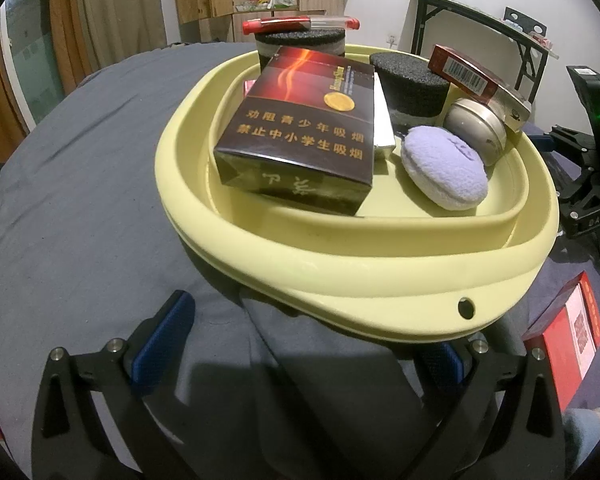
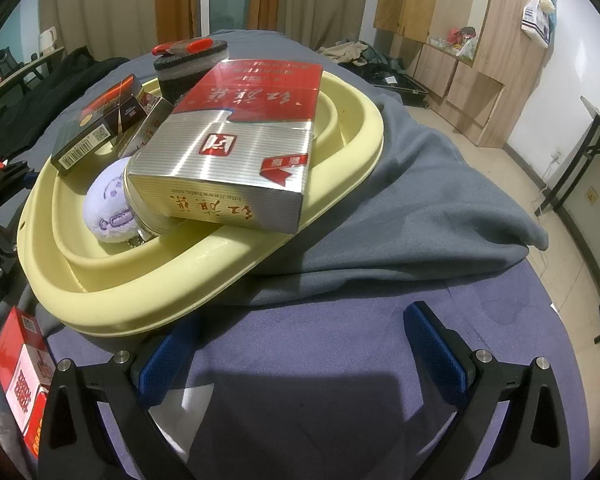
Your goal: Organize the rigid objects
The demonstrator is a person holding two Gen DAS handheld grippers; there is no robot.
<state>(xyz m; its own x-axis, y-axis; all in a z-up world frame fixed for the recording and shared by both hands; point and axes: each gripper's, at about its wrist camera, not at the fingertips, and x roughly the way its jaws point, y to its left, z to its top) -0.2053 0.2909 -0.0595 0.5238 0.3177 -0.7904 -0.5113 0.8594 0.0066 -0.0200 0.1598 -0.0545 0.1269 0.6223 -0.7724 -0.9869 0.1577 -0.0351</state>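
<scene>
Pale yellow plastic basin (image 1: 340, 264) mostly loaded: cartons, foam blocks, tin, puff. Red-and-white cardboard box (image 2: 20, 376) left outside. Left gripper (image 1: 300, 344) and right gripper (image 2: 300, 352) both spread, empty.

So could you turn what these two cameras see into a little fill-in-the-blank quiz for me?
1. The boxes, the tin and the puff all sit in a pale ____ basin.
2. The soft round puff beside the metal tin is ____ in colour.
3. The pen with red ends lies on top of a black ____.
4. Both the left gripper and the right gripper are ____ and hold nothing.

Missing words: yellow; purple; sponge; open
</scene>
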